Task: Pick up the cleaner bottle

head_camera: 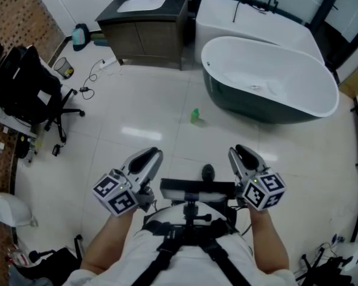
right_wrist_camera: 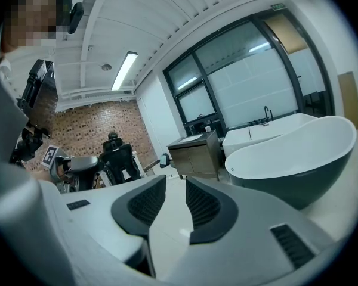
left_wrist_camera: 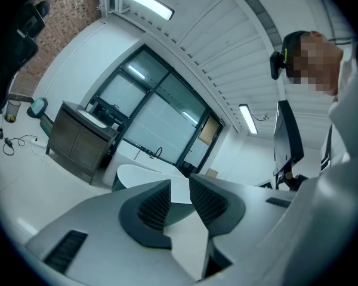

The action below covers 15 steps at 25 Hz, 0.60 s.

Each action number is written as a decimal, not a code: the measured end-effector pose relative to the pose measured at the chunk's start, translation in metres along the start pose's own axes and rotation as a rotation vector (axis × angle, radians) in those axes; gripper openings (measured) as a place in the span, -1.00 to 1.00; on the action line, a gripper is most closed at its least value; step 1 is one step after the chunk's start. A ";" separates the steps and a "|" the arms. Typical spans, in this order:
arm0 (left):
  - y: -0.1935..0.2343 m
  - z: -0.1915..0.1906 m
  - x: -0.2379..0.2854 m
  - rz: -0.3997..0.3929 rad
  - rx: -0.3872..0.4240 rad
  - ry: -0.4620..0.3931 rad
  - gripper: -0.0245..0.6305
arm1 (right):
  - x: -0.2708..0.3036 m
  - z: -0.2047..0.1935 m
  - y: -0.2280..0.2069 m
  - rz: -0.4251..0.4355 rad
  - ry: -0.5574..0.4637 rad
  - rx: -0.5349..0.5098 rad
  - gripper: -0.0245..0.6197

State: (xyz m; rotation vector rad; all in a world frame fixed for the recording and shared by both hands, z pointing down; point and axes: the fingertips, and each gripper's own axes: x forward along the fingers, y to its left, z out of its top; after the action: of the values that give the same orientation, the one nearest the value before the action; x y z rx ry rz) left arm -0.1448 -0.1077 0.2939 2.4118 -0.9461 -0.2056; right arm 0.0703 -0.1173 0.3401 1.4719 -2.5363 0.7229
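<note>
A person holds the left tool [head_camera: 150, 155] and the right tool [head_camera: 241, 152] side by side above a pale tiled floor [head_camera: 137, 109]. The small green bottle [head_camera: 194, 115] sits on that floor, well ahead of both tools and near the dark outer wall of an oval tub [head_camera: 244, 103]. Only the head view shows the bottle. It also takes in a dark wood counter [head_camera: 146, 28] with a white basin beyond the bottle, and a black chair [head_camera: 24, 82] at the left edge. The left gripper view looks level across the room over the left tool [left_wrist_camera: 180, 186], whose pads are drawn together with only a sliver of floor between them and nothing gripped. Beyond them it shows the counter [left_wrist_camera: 77, 142], a slice of the tub [left_wrist_camera: 146, 173], tall windows [left_wrist_camera: 161, 118], lit ceiling lights [left_wrist_camera: 144, 0] and the person's own torso at the right edge. The right gripper view shows the right tool [right_wrist_camera: 176, 186] in like state, its pads close and empty. It alone reveals a brick wall [right_wrist_camera: 98, 124] behind the chair [right_wrist_camera: 120, 157], with the tub [right_wrist_camera: 292, 159] looming large at right, the counter [right_wrist_camera: 194, 154] beside it, and the left tool's marker cube [right_wrist_camera: 49, 154] at the far left.
</note>
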 end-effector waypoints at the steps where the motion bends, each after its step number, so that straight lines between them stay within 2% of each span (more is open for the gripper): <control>1: -0.001 -0.002 0.002 -0.006 -0.002 0.006 -0.65 | -0.003 -0.001 -0.002 -0.010 0.005 0.005 -0.58; 15: -0.009 -0.017 0.025 -0.063 -0.005 0.049 -0.65 | -0.020 -0.014 -0.015 -0.051 0.022 0.027 -0.58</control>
State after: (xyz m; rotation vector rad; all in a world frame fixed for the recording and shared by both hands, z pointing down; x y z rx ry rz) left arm -0.1156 -0.1114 0.3048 2.4323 -0.8482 -0.1708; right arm 0.0909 -0.1016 0.3506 1.5222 -2.4723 0.7644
